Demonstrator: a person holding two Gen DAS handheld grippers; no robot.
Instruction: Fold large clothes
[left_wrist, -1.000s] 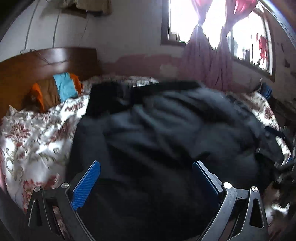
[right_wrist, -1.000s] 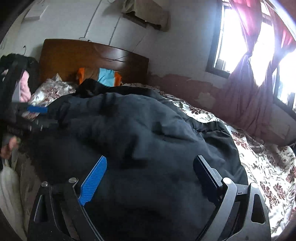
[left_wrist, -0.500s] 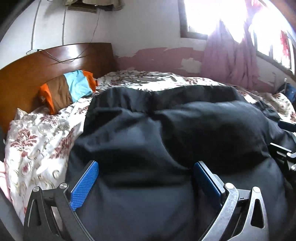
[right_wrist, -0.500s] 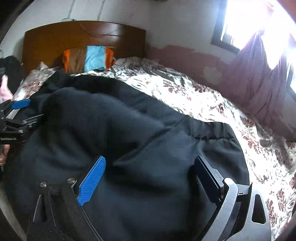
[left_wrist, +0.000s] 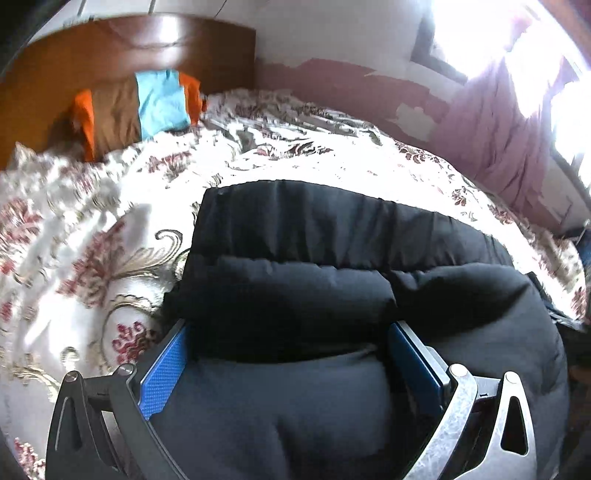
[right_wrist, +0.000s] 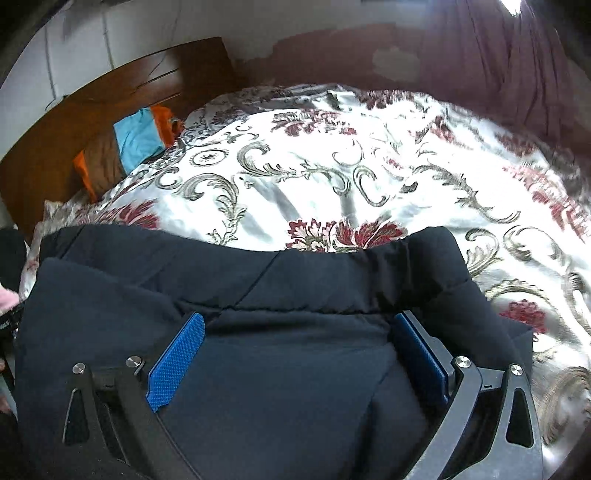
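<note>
A large dark padded garment (left_wrist: 332, 266) lies in thick folded layers on the flowered bedspread (left_wrist: 92, 240). My left gripper (left_wrist: 288, 343) is open, its blue pads wide apart, with the garment's puffy upper fold bulging between them. In the right wrist view the same dark garment (right_wrist: 258, 295) fills the lower half, its elastic hem toward the bedspread (right_wrist: 332, 177). My right gripper (right_wrist: 299, 339) is open too, jaws wide, with cloth lying between them. Neither pair of pads pinches the cloth.
A wooden headboard (left_wrist: 110, 51) and an orange, brown and blue pillow (left_wrist: 140, 107) stand at the bed's far left. Purple curtains (left_wrist: 498, 147) hang by a bright window on the right. The pillow (right_wrist: 129, 147) and headboard also show in the right wrist view.
Both grippers have dropped and tilted down toward the bed. The garment has gone from a raised heap to a lower folded stack, and much more bedspread shows beyond it. Jaws stayed wide.
</note>
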